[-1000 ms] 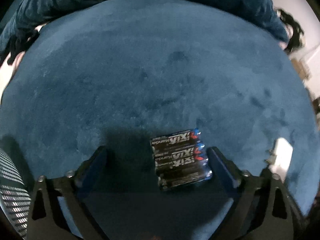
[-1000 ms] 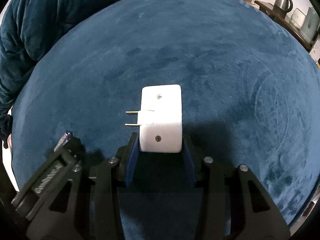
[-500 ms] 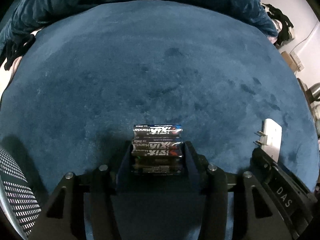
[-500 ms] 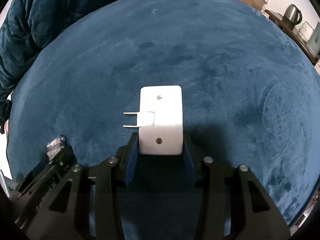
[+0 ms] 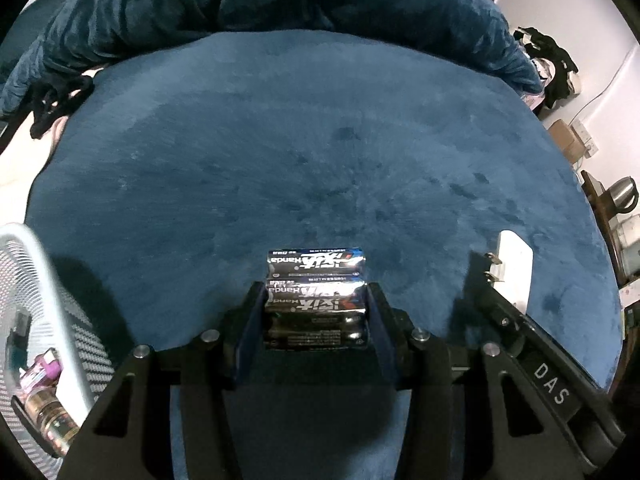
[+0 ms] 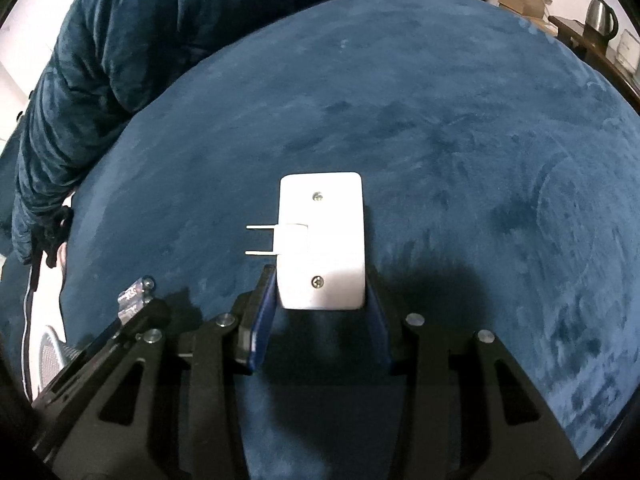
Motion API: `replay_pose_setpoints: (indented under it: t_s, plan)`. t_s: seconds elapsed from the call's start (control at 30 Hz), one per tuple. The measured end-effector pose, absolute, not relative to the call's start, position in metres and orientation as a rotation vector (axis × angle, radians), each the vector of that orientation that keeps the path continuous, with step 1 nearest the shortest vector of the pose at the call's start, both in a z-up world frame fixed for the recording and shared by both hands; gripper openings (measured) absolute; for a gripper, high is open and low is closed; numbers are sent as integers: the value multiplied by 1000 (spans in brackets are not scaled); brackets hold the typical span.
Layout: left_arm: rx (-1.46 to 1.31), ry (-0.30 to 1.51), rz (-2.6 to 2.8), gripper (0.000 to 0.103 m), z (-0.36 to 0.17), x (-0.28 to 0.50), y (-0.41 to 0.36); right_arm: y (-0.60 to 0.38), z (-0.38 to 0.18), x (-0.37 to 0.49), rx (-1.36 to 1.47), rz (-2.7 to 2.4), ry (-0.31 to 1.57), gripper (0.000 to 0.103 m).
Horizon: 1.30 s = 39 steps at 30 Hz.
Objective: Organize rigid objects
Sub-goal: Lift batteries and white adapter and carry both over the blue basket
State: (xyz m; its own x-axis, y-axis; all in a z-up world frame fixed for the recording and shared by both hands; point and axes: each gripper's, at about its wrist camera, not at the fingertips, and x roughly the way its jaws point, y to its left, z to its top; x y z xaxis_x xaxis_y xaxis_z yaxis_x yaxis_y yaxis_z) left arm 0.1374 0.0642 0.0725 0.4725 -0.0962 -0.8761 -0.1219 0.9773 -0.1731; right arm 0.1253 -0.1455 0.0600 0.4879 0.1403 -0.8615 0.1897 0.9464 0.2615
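**Both grippers loaded above the blue surface**

The left gripper (image 5: 316, 312) is clamped on a shrink-wrapped battery pack (image 5: 316, 280), its blue-padded fingers (image 5: 251, 320) pressing the pack's two short sides. The pack sticks out forward past the fingertips, its printed label facing up, and is held above a round, plush dark-blue surface (image 5: 320, 160); what lies under the fabric cannot be told.

The right gripper (image 6: 320, 292) is closed around a white plug adapter (image 6: 322, 240), gripping its nearer end between the pads. Two screws show on the adapter's upper face, and two metal prongs (image 6: 260, 240) stick out to the left. The adapter is also held over the blue surface (image 6: 440, 120), casting a dark shadow just to its right.

In the left wrist view the adapter (image 5: 514, 272) and the black body of the right gripper (image 5: 532, 360) appear at the right, near the battery pack but apart from it. At the lower left edge of that view stands a white mesh basket (image 5: 36, 248) with a few small items inside, too blurred to name. In the right wrist view, the tip of the left gripper (image 6: 136, 300) shows at the lower left.

A rumpled dark-blue blanket (image 5: 240, 12) lies beyond the surface. A kettle (image 6: 602, 14) stands on furniture in the far right background.
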Motion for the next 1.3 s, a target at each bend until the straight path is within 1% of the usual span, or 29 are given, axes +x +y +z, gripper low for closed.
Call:
replay_pose_setpoints:
  t_s: [0.33, 0.87, 1.3]
  plan:
    - [-221, 1049, 31, 51, 94, 113, 77, -117, 75, 106, 308, 13, 1038, 43]
    - [-244, 997, 80, 51, 126, 70, 112, -84, 103, 73, 247, 117, 938, 43]
    - [-275, 965, 183, 51, 144, 29, 167, -35, 117, 58, 172, 242, 900, 43]
